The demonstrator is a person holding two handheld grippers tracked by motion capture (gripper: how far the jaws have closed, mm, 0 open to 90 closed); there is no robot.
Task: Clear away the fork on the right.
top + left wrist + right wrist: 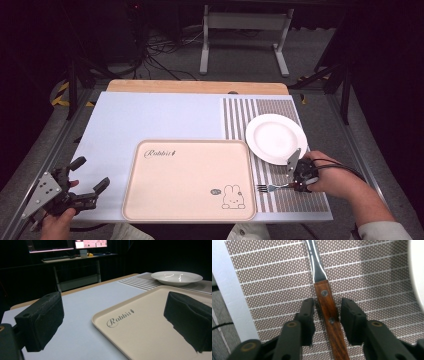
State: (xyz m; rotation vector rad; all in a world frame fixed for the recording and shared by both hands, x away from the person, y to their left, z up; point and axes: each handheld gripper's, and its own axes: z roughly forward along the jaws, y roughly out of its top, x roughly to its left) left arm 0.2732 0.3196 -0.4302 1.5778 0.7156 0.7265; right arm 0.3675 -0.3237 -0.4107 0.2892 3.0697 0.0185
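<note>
Two jaws of my right gripper (325,315) straddle the fork (327,312) handle at lower right of the high view, not yet pinching, handle running straight up between them on the striped mat (274,277); left gripper (87,182) idles open, well apart.

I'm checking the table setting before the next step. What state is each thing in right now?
fork: lying flat on the striped placemat, wooden handle between the right gripper's jaws, a small gap on each side.
plate: upright on the placemat, empty.
tray: flat on the table, nothing on it.
right gripper: jaws straddling the fork handle, not yet pressing.
left gripper: open, holding nothing, beside the tray.
</note>
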